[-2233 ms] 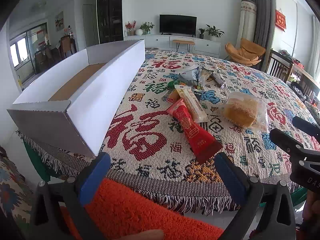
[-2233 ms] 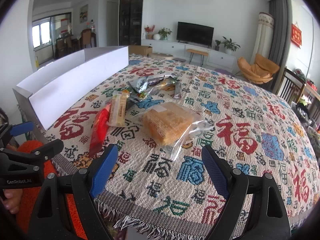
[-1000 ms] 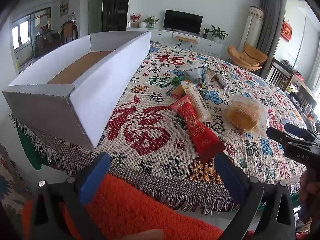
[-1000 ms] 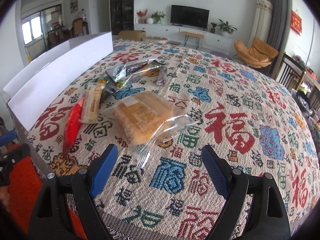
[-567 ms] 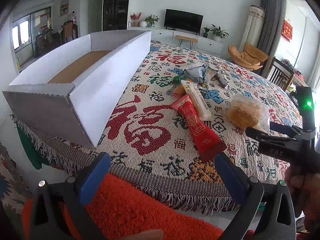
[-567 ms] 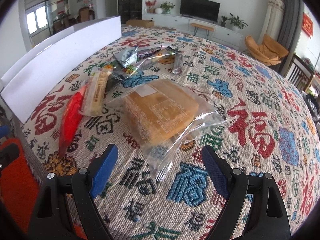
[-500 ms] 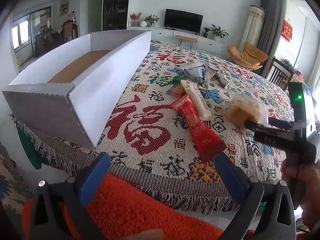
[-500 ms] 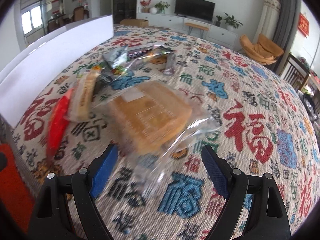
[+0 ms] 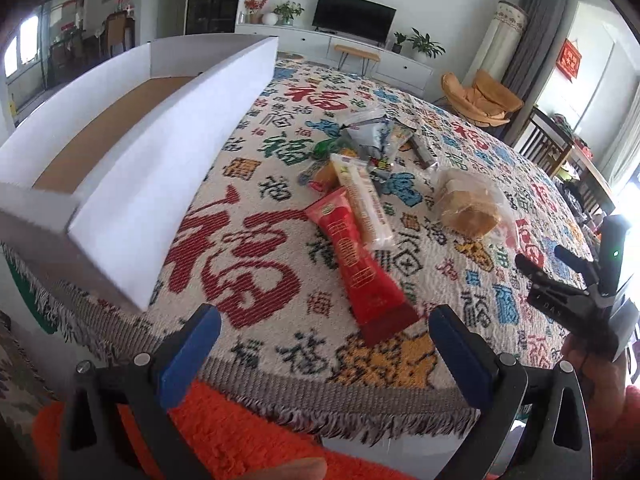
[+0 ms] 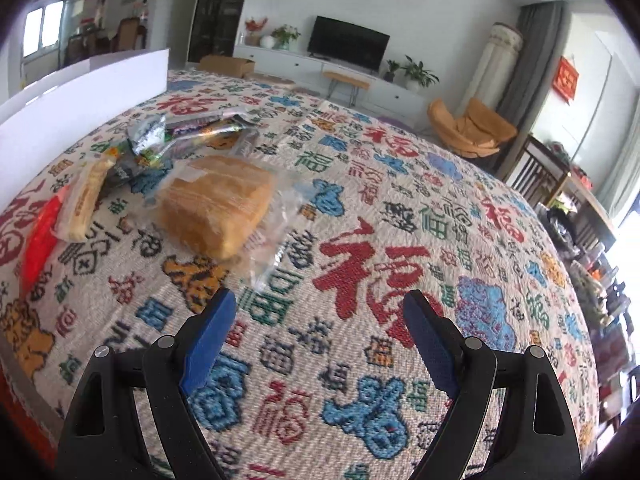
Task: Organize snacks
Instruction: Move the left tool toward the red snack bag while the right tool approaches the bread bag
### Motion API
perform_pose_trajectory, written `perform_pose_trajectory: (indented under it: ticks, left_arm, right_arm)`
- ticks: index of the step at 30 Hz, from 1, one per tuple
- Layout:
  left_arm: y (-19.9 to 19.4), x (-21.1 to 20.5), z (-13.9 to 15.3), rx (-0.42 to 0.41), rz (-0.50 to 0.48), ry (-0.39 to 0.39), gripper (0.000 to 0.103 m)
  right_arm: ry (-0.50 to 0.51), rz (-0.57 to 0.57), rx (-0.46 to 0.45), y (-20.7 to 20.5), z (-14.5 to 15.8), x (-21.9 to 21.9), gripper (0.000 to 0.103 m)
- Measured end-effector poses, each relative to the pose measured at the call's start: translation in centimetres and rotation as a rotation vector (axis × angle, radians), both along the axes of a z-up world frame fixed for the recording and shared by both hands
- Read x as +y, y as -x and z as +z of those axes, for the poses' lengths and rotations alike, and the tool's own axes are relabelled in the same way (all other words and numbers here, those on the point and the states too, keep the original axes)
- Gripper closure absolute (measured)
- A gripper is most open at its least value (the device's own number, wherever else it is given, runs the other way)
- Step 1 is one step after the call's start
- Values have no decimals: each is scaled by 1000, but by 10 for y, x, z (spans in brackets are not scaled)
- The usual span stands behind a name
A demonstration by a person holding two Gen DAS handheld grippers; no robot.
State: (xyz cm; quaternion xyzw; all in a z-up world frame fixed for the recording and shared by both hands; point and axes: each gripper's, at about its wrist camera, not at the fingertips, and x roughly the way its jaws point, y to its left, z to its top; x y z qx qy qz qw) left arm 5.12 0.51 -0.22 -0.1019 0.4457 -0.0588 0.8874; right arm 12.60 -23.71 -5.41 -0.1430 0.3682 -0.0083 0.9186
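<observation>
A long white cardboard box [image 9: 132, 160] with a brown floor stands open on the left side of the patterned tablecloth [image 9: 248, 248]. Beside it lie a red snack packet [image 9: 358, 264], a pale wafer packet [image 9: 362, 204], a bagged bread loaf [image 9: 466, 204] and a heap of foil packets [image 9: 372, 136]. My left gripper [image 9: 324, 354] is open near the table's front edge, just short of the red packet. My right gripper [image 10: 318, 334] is open over the cloth, with the bread loaf [image 10: 216, 206] ahead to the left. From the left wrist view the right gripper [image 9: 560, 276] shows held in a hand.
An orange fuzzy cushion [image 9: 224, 436] lies below the table's fringed front edge. Behind the table are a TV cabinet [image 10: 340, 76], an orange armchair [image 10: 468, 128] and wooden chairs [image 10: 536, 176] at the right. The cloth [image 10: 440, 240] to the right of the bread holds no packets.
My right gripper has moved forward over the table and swung right, so the bread now sits left of its fingers. The left gripper has edged slightly forward. Both stay open.
</observation>
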Motion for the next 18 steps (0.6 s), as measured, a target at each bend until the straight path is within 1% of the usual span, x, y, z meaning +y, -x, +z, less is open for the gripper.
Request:
perform_pose_trajectory:
  ticks: [3,4,5,7,10,11,15,18]
  left_arm:
    - [-33,-20,-8,70,6,15,0]
    - [-44,-25,-15,93,23,1,0]
    - [-52,-30,-23,120,46,-24,0]
    - [-61,-38,-38,156,71,-87,0]
    - [-63,-46,-55,194,86,-195,0]
    - [-62,-48,-55,180,84,-213,0]
    - [-63,-44,-58,176,95,-207,0]
    - [-61,-44,-58,169,95,-209,0]
  right_arm:
    - [-4,-8,55,-15,-14,-10,15]
    - [-12,-10,68,-18,-19,-13,15]
    - [-23,-13,82,-22,-23,-14,15]
    - [-59,-15,67,-22,-24,-19,15]
    - [-80,-20,75,-23,-25,-20,15]
    - [-88,-24,76,-22,-26,-21,15]
    - [-112,-31,80,-23,-26,-24,15]
    - [-102,-32,76,-23,-26,-23,15]
